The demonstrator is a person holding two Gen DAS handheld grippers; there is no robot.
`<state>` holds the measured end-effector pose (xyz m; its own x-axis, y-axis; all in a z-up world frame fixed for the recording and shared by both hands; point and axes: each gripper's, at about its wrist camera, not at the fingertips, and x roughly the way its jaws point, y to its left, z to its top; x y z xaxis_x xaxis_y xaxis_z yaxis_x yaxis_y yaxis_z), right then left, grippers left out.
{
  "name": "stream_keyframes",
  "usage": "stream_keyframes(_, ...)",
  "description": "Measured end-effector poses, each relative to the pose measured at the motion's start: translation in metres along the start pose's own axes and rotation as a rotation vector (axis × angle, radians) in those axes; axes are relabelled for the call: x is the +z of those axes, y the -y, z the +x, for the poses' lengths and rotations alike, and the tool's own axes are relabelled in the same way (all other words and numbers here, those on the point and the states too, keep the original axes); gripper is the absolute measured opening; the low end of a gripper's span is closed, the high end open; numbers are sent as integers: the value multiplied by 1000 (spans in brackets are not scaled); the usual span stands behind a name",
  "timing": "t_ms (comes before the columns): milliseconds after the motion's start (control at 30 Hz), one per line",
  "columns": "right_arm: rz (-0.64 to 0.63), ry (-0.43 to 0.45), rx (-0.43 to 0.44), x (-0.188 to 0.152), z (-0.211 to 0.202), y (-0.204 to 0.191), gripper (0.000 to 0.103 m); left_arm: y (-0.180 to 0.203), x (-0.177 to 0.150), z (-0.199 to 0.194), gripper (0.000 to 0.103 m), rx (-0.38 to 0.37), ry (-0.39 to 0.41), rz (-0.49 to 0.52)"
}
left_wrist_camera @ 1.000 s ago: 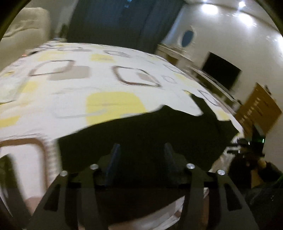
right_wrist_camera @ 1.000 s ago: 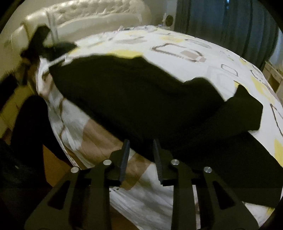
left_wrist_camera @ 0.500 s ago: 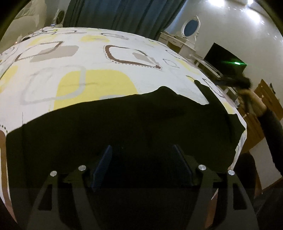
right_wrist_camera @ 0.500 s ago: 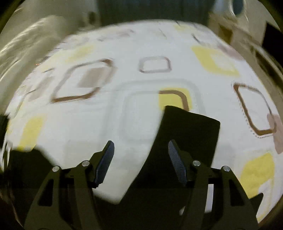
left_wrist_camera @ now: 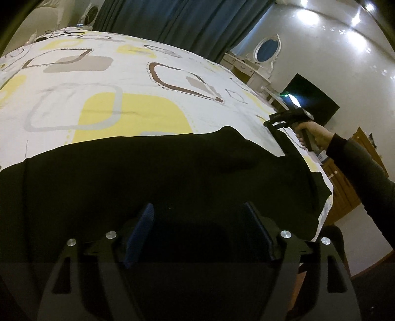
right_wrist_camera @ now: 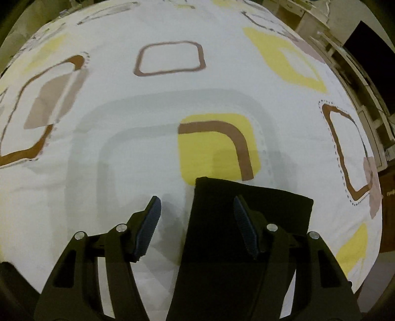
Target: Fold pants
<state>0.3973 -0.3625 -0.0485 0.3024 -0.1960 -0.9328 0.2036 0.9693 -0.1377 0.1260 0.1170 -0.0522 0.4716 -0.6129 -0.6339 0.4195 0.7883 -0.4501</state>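
Black pants [left_wrist_camera: 172, 172] lie spread across the near part of the patterned bed sheet [left_wrist_camera: 128, 116]. My left gripper [left_wrist_camera: 198, 229] hovers low over the dark cloth. Its jaws are opening and its pads press on nothing. In the right wrist view one pant leg end [right_wrist_camera: 271, 205] lies flat on the sheet [right_wrist_camera: 123, 148]. My right gripper [right_wrist_camera: 197, 210] points steeply down over the leg's left edge. Its jaws stand apart and are closing a little, with the cloth's edge between them and not pinched. A hand [left_wrist_camera: 313, 135] holds that gripper at the bed's far right.
The bed's right edge [left_wrist_camera: 325, 205] drops to the floor. Beyond it stand a wooden cabinet [left_wrist_camera: 345, 187], a dark screen [left_wrist_camera: 311, 98] and a white dresser with an oval mirror [left_wrist_camera: 267, 47]. Dark curtains [left_wrist_camera: 185, 22] hang behind the bed.
My left gripper's jaws spread wider and it sank closer over the pants. My right gripper swung from the bed's near side over to the pant leg end, and its jaws widened.
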Motion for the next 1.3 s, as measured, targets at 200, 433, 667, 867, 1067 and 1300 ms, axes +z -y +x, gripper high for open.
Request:
stream_keyframes(200, 56, -4, 41, 2, 8, 10, 48, 0, 0, 1, 76, -2, 1, -1)
stream_keyframes(433, 109, 12, 117, -3, 3, 37, 16, 0, -1, 4, 76, -2, 4, -4)
stream_keyframes(667, 168, 138, 252, -24, -32, 72, 8, -2, 1, 6, 76, 5, 2, -10)
stream_keyframes(867, 217, 284, 358, -69, -88, 127, 7, -1, 1, 7, 76, 16, 2, -25)
stream_keyframes(1067, 305, 418, 373, -153, -137, 212, 7, 3, 1, 9, 80, 37, 0, -33)
stream_keyframes(1300, 450, 458, 346, -266, -148, 299, 7, 7, 1, 12, 81, 71, -4, -38)
